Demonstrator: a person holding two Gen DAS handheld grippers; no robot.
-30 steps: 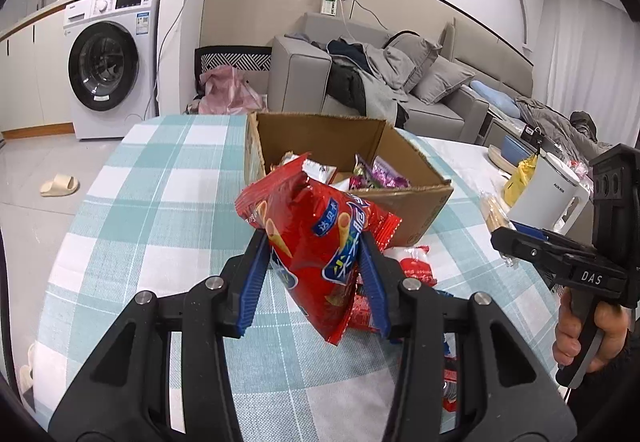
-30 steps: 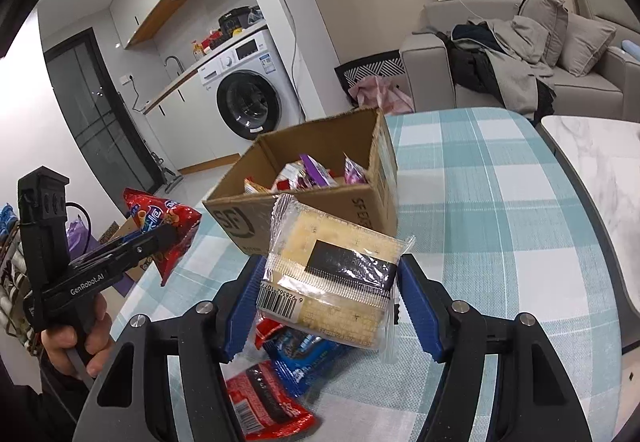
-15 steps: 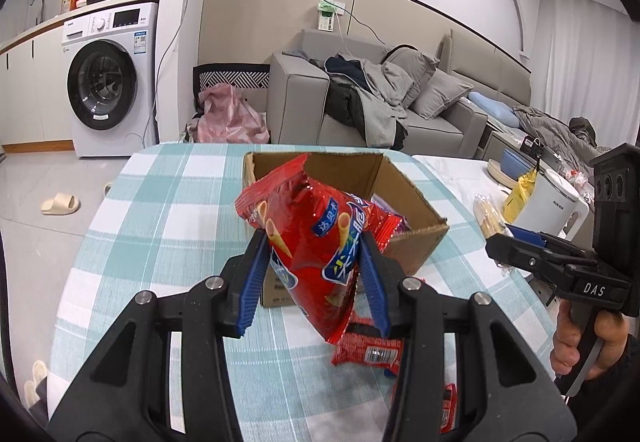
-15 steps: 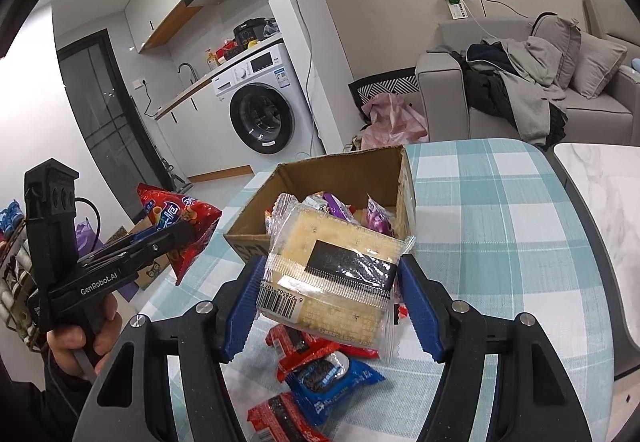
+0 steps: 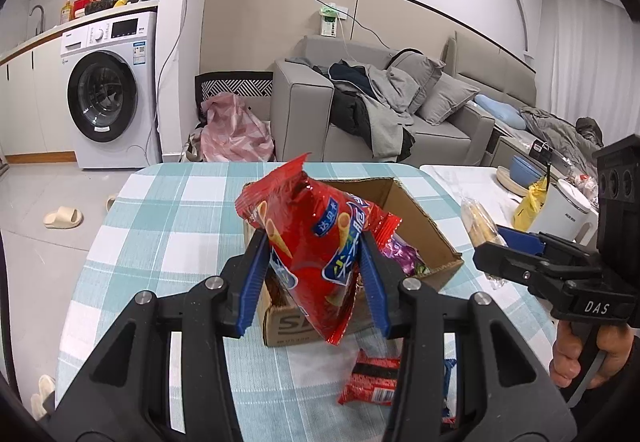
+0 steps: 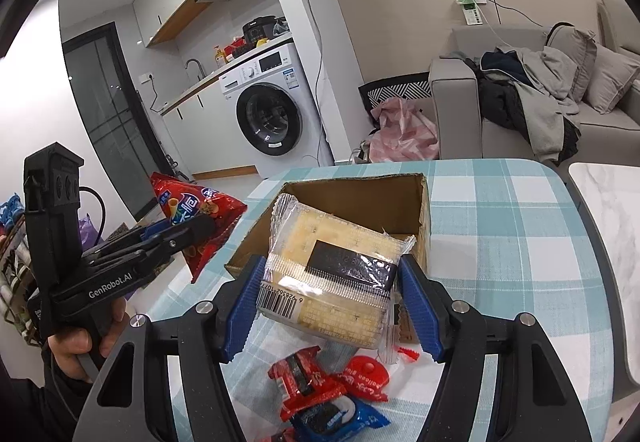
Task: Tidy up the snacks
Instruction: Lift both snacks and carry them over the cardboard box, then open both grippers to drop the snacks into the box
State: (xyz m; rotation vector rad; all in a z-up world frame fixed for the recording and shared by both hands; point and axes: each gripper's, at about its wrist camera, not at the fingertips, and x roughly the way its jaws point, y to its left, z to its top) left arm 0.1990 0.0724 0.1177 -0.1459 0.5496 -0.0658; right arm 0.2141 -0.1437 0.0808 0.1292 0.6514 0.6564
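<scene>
A red snack bag is clamped between the closed blue pads of the left gripper, and a clear cracker pack is pinched likewise by the right gripper, both held above the near edge of the cardboard box. Small red and blue packets are seen lying on the checked tablecloth just in front of the box, in which purple-wrapped sweets are visible.

Red snack bag, brown cardboard box, teal-and-white checked tablecloth
</scene>
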